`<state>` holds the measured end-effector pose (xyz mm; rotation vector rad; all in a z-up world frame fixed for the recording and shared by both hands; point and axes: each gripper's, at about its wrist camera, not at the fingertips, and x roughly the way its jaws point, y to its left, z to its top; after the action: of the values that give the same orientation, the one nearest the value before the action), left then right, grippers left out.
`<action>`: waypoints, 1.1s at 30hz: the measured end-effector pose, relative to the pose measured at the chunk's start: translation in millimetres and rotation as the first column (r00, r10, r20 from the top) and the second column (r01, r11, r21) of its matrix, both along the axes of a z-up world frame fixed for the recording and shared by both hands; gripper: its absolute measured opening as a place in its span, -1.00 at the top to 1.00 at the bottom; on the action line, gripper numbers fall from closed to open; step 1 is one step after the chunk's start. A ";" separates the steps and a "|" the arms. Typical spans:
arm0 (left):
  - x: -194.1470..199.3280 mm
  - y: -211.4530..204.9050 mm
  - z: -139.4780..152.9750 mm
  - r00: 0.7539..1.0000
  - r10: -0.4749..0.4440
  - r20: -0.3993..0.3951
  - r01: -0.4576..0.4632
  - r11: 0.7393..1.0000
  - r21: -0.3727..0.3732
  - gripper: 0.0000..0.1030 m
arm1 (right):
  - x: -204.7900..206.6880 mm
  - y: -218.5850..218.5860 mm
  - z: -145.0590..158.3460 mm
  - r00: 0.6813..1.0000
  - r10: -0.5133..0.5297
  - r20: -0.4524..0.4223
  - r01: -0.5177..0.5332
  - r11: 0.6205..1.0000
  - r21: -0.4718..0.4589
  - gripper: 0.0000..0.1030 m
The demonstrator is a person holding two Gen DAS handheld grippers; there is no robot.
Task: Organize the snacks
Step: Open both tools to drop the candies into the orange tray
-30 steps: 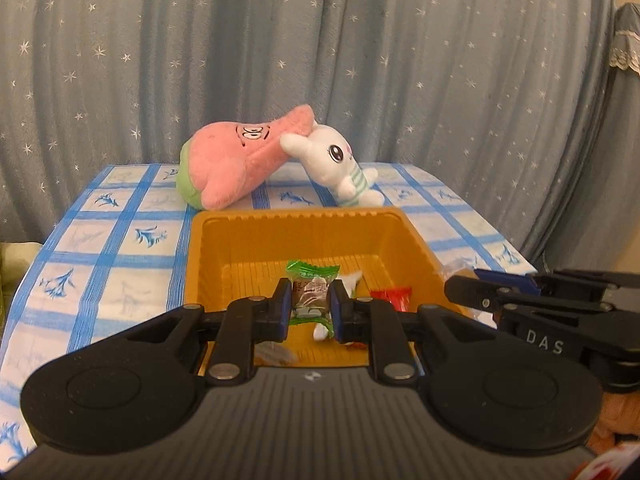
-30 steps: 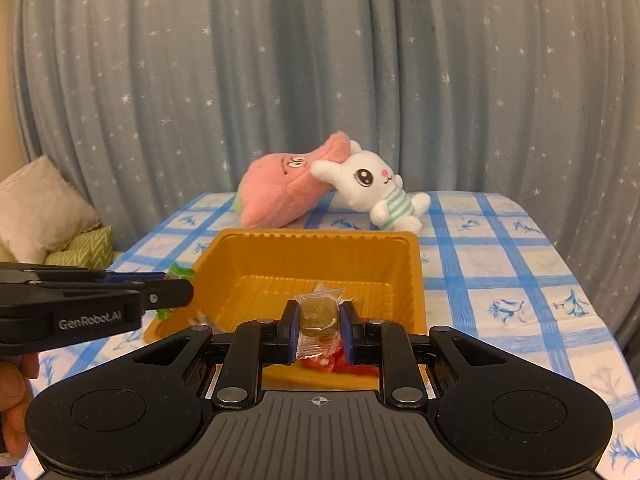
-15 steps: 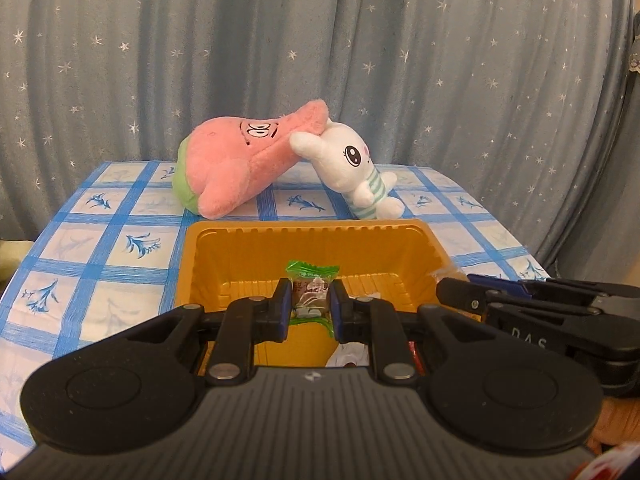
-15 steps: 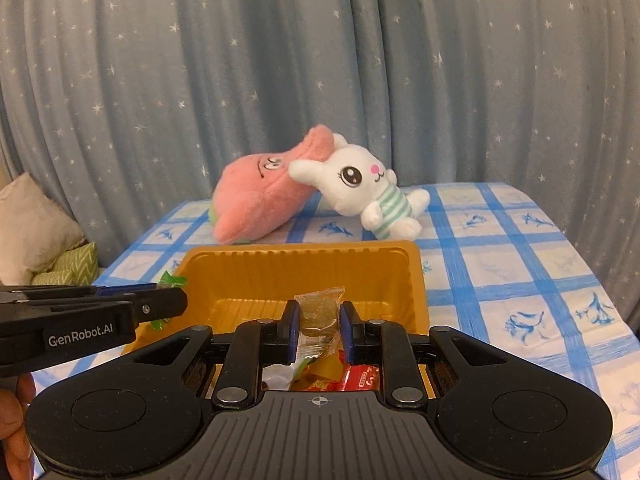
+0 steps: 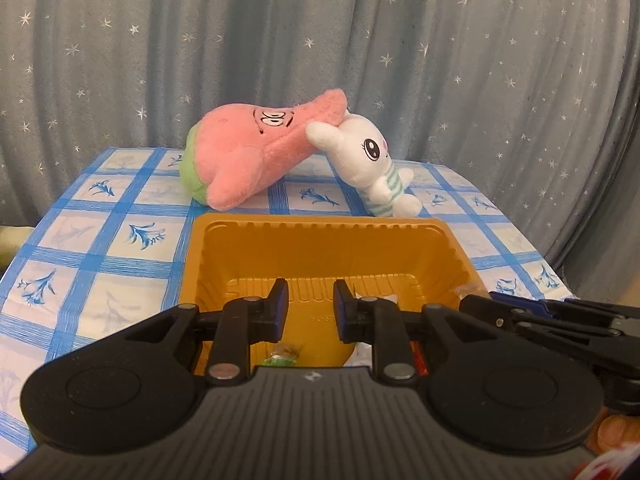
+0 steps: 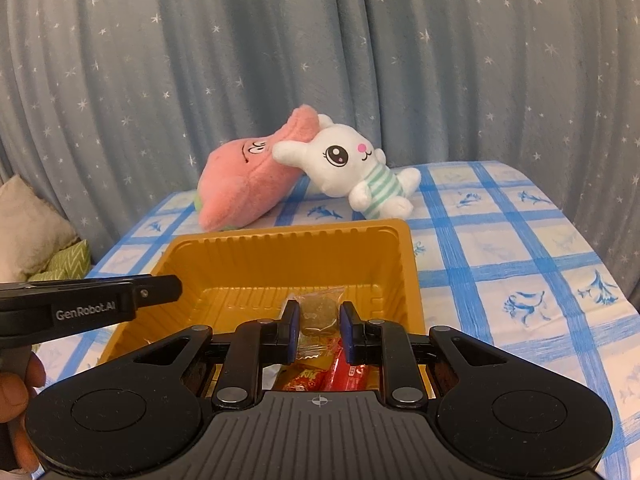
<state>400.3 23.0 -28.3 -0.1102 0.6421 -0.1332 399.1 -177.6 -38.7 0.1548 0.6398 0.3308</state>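
An orange plastic tray (image 5: 320, 225) sits on the blue-checked tablecloth and appears again in the right wrist view (image 6: 288, 236). My left gripper (image 5: 307, 305) hangs over the tray's near part; its jaws are opening and nothing is between them. A green-wrapped candy (image 5: 282, 354) lies in the tray just below them. My right gripper (image 6: 319, 322) is shut on a clear-wrapped brown candy (image 6: 318, 306) above the tray. Under it lie red snack packets (image 6: 344, 374). Each gripper shows in the other's view, the right one (image 5: 472, 305) at the tray's right rim.
A pink star plush (image 5: 256, 156) and a white rabbit plush (image 5: 368, 160) lean together behind the tray, in front of a grey starred curtain. Cushions (image 6: 28, 220) lie off the table's left edge. A white wrapper (image 5: 362, 354) rests in the tray.
The left gripper has let go of the green candy, which dropped into the tray. Both grippers moved forward and down over the tray. The right one still holds its candy.
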 end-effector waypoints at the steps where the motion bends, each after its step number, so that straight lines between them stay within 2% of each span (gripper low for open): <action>1: -0.7 1.0 0.9 1.000 0.003 0.001 -0.003 1.000 0.002 0.58 | -0.5 0.6 0.5 1.000 0.002 0.000 -0.002 1.000 0.003 0.58; 10: -4.4 7.8 0.2 1.000 0.010 -0.007 -0.010 1.000 -0.003 0.57 | -0.6 5.4 3.3 1.000 0.004 0.006 -0.004 1.000 0.028 0.58; 11: -4.4 8.1 -0.1 1.000 0.009 -0.008 -0.009 1.000 -0.003 0.55 | -0.3 6.1 3.4 1.000 0.003 0.006 -0.003 1.000 0.031 0.58; 13: -4.8 9.3 -1.0 1.000 0.010 -0.010 -0.010 1.000 0.000 0.38 | -0.2 6.8 3.1 1.000 0.008 0.016 -0.009 0.999 0.048 0.57; 15: -4.9 10.5 -2.1 1.000 0.013 -0.013 -0.013 1.000 0.004 0.35 | 0.8 6.3 2.3 1.000 0.005 0.020 -0.007 0.997 0.074 0.54; 18: -5.5 13.3 -3.7 1.000 0.019 -0.019 -0.019 1.000 0.006 0.35 | 2.1 -1.1 0.6 0.999 -0.033 0.017 0.031 0.992 0.122 -0.10; 24: -7.5 15.7 -4.1 1.000 0.019 -0.021 -0.019 1.000 0.009 0.30 | 5.7 -21.8 1.5 0.994 -0.106 -0.013 0.107 0.977 0.182 -0.13; 33: -16.3 7.1 -0.6 1.000 -0.001 -0.009 0.001 1.000 0.027 0.26 | -0.3 -23.2 7.9 0.994 -0.108 0.004 0.106 0.981 0.160 -0.13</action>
<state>384.0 30.1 -28.9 -0.0847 0.6527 -0.1255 398.8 -200.8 -30.8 0.3388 0.5904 0.2784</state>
